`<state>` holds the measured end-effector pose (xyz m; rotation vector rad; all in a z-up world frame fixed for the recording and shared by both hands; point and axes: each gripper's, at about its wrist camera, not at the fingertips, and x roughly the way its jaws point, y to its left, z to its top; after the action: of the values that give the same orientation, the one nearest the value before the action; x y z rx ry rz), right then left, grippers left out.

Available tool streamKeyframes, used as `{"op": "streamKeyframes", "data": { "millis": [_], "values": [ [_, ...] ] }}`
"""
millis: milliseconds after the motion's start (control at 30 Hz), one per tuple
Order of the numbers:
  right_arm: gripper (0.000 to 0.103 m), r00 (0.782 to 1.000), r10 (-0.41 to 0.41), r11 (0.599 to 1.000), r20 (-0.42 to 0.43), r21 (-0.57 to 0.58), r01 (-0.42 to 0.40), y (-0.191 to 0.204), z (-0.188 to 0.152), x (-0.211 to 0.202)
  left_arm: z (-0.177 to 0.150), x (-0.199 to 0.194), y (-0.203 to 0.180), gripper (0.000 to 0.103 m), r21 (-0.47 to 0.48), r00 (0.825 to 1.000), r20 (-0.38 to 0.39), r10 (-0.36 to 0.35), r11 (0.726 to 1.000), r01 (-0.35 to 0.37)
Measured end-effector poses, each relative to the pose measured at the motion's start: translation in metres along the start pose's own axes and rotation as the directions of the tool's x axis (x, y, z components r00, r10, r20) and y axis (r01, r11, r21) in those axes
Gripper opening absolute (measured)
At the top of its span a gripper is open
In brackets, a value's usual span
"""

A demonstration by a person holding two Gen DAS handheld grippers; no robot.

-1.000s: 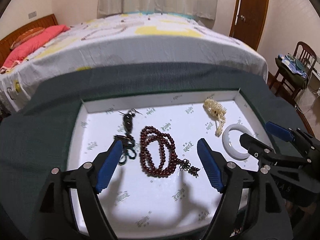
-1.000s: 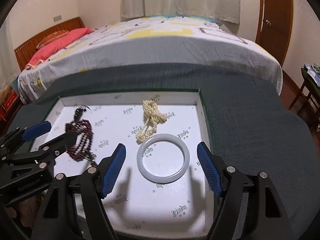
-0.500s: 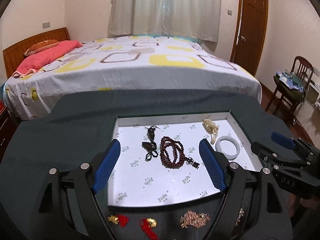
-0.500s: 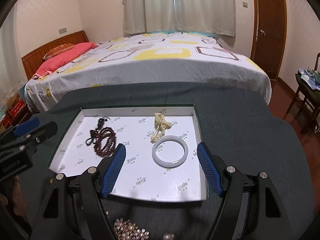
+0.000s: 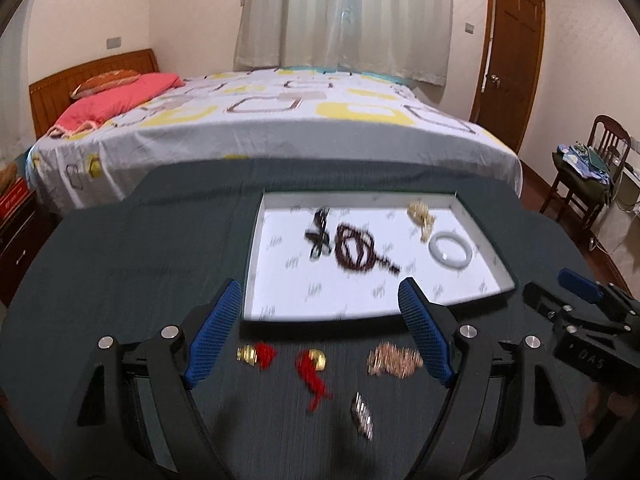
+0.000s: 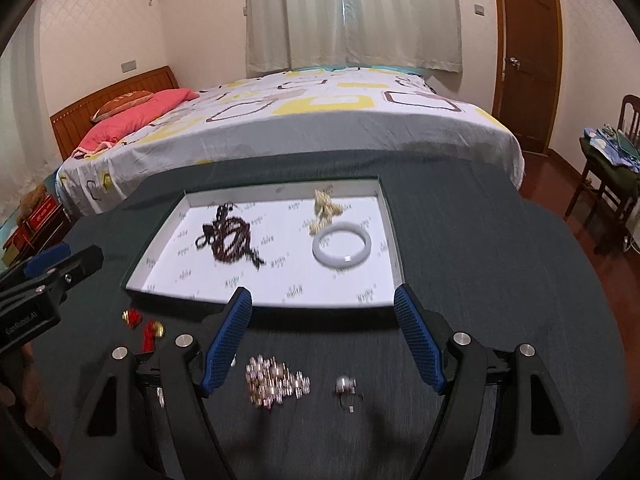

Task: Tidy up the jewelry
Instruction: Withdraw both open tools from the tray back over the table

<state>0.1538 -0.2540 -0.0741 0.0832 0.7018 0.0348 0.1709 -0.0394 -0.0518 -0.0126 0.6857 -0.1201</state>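
Both hand-held grippers, left [image 5: 320, 332] and right [image 6: 322, 338], gape wide and empty; I should straddle one loose piece near the counter's [image 6: 500, 280] front edge, like the rose-gold chain [image 6: 276, 380], squarely.

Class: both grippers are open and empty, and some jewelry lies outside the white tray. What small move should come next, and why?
Probably lower the right gripper onto the rose-gold chain pile lying just beneath it. It sits on the dark cloth outside the white tray, while the white bangle and beads are already inside.
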Motion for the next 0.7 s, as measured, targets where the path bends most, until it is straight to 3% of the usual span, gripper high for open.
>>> {"op": "streamKeyframes", "data": {
  "millis": [433, 700],
  "values": [
    [0.071, 0.999, -0.051, 0.999, -0.019, 0.013, 0.051, -0.017, -0.055, -0.02, -0.071, -0.005, -0.002, 0.079, 0.028, 0.996, -0.08, 0.028, 0.999, -0.026],
    [0.071, 0.996, -0.07, 0.996, -0.046, 0.05, 0.072, -0.037, -0.077, -0.021, -0.087, 0.008, -0.017, 0.079, 0.057, 0.993, -0.115, 0.036, 0.998, -0.029]
  ]
}}
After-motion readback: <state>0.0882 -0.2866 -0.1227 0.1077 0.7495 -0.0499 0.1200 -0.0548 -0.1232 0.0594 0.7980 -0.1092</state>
